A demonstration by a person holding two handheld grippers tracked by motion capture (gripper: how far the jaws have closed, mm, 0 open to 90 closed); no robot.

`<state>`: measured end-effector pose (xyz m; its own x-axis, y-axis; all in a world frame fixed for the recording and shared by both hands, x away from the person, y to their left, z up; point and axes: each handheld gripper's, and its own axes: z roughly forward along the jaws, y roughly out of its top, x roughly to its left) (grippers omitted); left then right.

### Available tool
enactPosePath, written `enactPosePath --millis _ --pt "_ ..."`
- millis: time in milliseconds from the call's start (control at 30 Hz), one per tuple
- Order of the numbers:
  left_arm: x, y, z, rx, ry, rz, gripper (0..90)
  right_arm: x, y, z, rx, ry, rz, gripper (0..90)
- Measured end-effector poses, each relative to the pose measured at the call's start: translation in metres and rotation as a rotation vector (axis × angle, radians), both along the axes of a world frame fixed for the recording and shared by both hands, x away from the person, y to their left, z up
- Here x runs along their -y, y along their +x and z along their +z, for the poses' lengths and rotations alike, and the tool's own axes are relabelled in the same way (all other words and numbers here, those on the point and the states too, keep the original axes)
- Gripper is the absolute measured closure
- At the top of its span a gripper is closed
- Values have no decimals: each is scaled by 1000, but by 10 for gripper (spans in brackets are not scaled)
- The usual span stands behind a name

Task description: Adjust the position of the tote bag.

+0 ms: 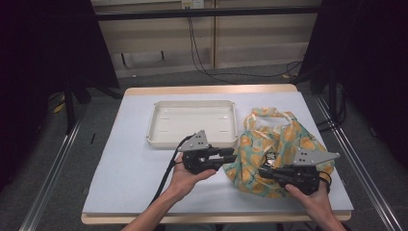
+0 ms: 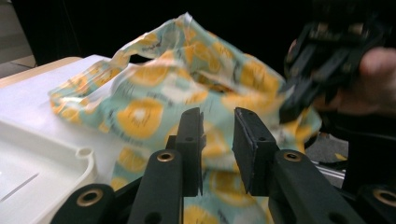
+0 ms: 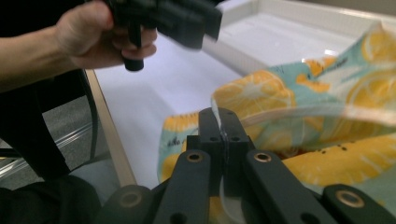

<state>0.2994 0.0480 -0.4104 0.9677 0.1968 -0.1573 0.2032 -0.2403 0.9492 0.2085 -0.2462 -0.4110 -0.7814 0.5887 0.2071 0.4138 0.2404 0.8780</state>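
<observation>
Pinching a thin strip of the fruit-print bag (image 3: 299,140), the right tongs (image 1: 267,172) have jaws pressed together on it, the plastic running between them. Bag lies crumpled on the counter (image 1: 130,144), spreading ahead of the right tongs. Left tongs (image 1: 230,155) held above the counter, jaws narrowly apart, nothing between them, pointing at the bag just ahead. White tray (image 1: 192,122) sits beyond the left tongs, touching the bag's edge.

Lab: dark curtains (image 1: 43,43), cabled rig.
</observation>
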Motion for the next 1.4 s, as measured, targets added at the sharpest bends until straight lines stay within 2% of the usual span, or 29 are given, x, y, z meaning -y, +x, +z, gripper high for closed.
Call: enactPosePath --millis 33,67,100,133,200,233,300,333,367,467,500,533,633,667,767,867,933,967,1000,1067,1133,1167,1200,1233,1267,1300,1333,1367,1400 --pt "5 2 -2 -7 -18 -6 721 -1 0 -4 -14 -7 6 898" --pt "5 2 -2 -7 -18 -6 720 -2 0 -8 -24 -12 9 896" --pt "8 3 -2 -11 1 5 720 -2 0 -8 -24 -12 9 896" --pt "15 7 -7 -29 -12 2 706 -4 -2 -11 -35 -19 18 891" --pt "23 10 -12 -54 -15 4 677 -4 -2 -13 -39 -21 19 872" --pt "23 10 -12 -54 -15 4 673 -4 -2 -13 -39 -21 19 872" --pt "37 13 -22 -81 -6 9 624 -4 -1 -15 -40 -35 15 819" --pt "41 15 -24 -84 -2 -15 624 -3 -1 -15 -40 -40 16 804" --pt "45 14 -26 -94 2 -12 603 -2 -2 -15 -36 -48 13 793" --pt "51 15 -28 -86 14 -17 510 0 -4 -13 -40 -46 15 746" --pt "54 14 -29 -85 23 -9 510 0 -4 -13 -40 -46 15 746" --pt "60 14 -34 -93 55 -14 420 3 -7 -11 -38 -46 13 726" --pt "63 12 -38 -91 74 -30 408 6 -10 -10 -28 -56 10 708" --pt "65 11 -41 -83 105 -43 422 11 -16 -7 -19 -59 -7 683" --pt "70 10 -44 -87 113 -57 509 20 -21 -3 -6 -46 -31 652" --pt "72 10 -47 -85 127 -78 643 26 -20 3 16 -31 -56 624" --pt "75 9 -48 -77 138 -83 794 30 -16 9 33 -24 -82 599" --pt "75 9 -48 -77 138 -83 825 30 -16 9 33 -24 -82 599" --pt "76 7 -47 -77 152 -98 859 33 -10 15 43 -25 -108 565" --pt "76 6 -47 -73 166 -107 890 38 0 20 53 -31 -124 549" --pt "74 5 -46 -75 173 -103 897 45 12 24 56 -12 -155 513" --pt "74 5 -46 -75 173 -103 899 45 12 24 56 -12 -155 513" --pt "74 3 -45 -76 182 -110 900 49 25 27 55 -13 -188 448" --pt "74 3 -45 -76 182 -110 900 49 25 27 55 -13 -188 448" --pt "74 1 -45 -76 176 -118 900 50 36 27 61 -35 -219 416" --pt "74 0 -44 -78 174 -121 900 50 36 27 61 -35 -219 416" --pt "73 -3 -43 -74 177 -137 900 48 45 24 48 -72 -242 382" --pt "73 -3 -43 -74 177 -137 900 48 45 24 48 -72 -242 382" --pt "70 -6 -41 -72 198 -145 900 46 52 18 37 -105 -260 380"
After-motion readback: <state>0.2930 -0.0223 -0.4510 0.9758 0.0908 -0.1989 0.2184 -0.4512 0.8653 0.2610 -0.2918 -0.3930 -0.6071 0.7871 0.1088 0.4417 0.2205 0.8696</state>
